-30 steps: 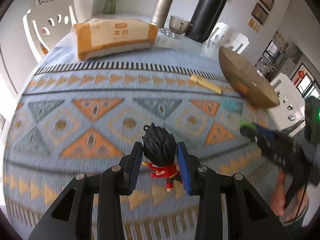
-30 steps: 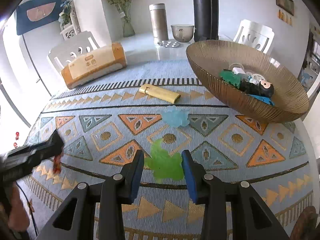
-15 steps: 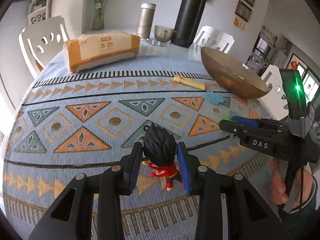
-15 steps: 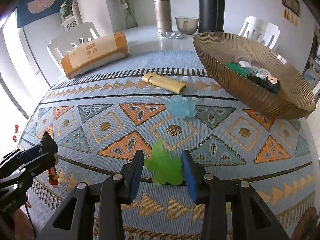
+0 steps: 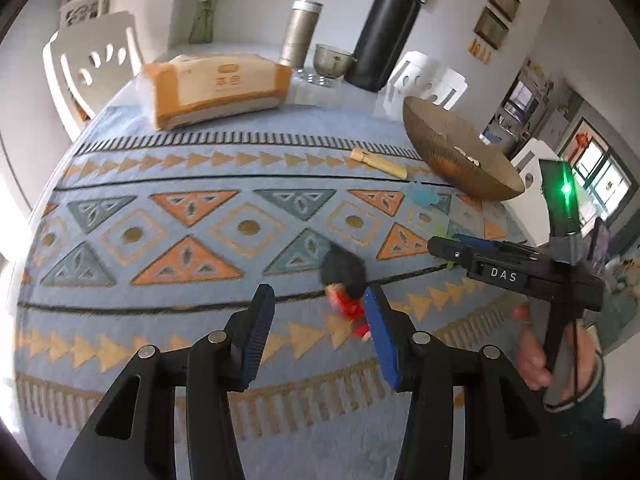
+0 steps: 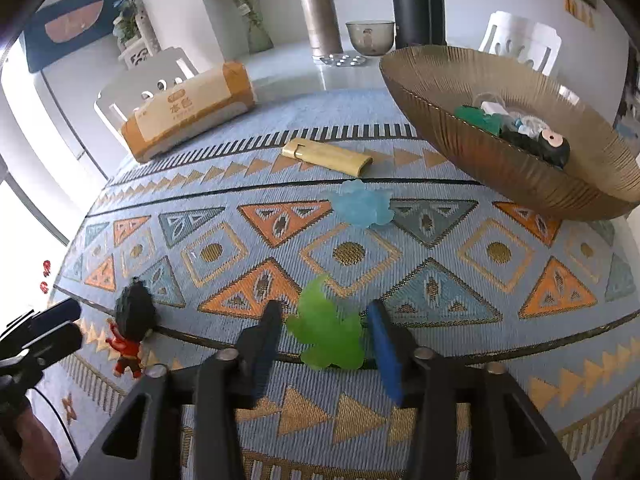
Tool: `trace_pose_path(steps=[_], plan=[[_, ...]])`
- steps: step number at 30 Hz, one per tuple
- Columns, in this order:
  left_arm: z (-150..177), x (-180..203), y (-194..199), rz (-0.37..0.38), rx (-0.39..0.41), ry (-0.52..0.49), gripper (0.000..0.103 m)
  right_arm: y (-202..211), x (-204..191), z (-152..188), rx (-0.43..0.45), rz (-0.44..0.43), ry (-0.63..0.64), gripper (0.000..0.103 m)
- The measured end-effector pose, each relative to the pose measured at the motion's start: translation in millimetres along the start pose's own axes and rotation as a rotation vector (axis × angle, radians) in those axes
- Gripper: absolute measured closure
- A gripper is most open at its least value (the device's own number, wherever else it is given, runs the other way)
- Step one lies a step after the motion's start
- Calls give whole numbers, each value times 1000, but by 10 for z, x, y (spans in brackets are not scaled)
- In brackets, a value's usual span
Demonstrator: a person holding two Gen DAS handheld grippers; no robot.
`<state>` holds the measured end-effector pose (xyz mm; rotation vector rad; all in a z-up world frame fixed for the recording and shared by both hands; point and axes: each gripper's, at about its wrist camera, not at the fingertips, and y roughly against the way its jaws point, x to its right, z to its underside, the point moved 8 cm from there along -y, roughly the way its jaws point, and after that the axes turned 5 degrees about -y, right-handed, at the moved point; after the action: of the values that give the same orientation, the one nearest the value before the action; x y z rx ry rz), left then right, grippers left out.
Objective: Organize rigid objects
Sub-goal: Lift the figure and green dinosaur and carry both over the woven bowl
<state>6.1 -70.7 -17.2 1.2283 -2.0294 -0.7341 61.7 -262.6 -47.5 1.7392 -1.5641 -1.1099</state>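
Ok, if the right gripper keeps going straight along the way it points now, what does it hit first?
Most likely the green toy, lying on the patterned mat between the opening jaws of the right gripper, untouched by its pads. Past it is only mat; the blue toy lies farther on.

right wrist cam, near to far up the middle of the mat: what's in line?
green toy between the opening fingers, untouched → pale blue toy → yellow lighter → small tray of round bits → steel flask
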Motion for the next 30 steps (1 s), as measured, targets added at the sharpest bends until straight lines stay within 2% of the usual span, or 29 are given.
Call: trace_pose_path(steps=[1, 3, 6, 7, 8, 10, 12, 15, 16, 19, 20, 22, 25, 28, 30], plan=[[11, -42, 30, 3, -11, 13, 58, 3, 9, 0, 1, 5, -6, 35], [15, -83, 47, -5, -25, 27, 58, 7, 21, 0, -5, -6, -16, 34], [7, 48, -79, 49, -54, 31, 58, 23, 47, -18, -9, -44, -44, 34], [8, 106, -142, 66, -67, 24, 55, 33, 79, -32, -8, -64, -67, 34], [7, 181, -229, 77, -82, 10, 42, 42, 106, -42, -7, -78, -84, 34], [-21, 256, -362, 50, -79, -17, 26, 88, 200, -79, 1, -127, -137, 34], [-49, 304, -457, 11, -73, -47, 26, 213, 260, -151, 51, -193, -182, 34], [-46, 344, -578, -48, -90, -81, 27, 324, 319, -217, 97, -207, -200, 33], [-46, 339, -585, -66, -84, -90, 31, 312, 320, -218, 90, -211, -204, 33], [-5, 337, -623, -87, -89, -108, 62, 151, 227, -132, -3, -227, -171, 33], [6, 313, -639, -104, -90, -105, 69, 90, 151, -85, -42, -235, -143, 29], [-14, 281, -643, -114, -75, -107, 73, 103, -17, -60, -11, -118, -8, 30], [-12, 246, -618, -84, -67, -81, 73, 80, -188, -14, 28, 10, 122, 30], [-18, 244, -602, -72, -65, -68, 73, -39, -231, 73, -9, 29, 146, 30], [-9, 273, -617, -70, -64, -87, 73, -33, -233, 114, 4, 45, 165, 30]])
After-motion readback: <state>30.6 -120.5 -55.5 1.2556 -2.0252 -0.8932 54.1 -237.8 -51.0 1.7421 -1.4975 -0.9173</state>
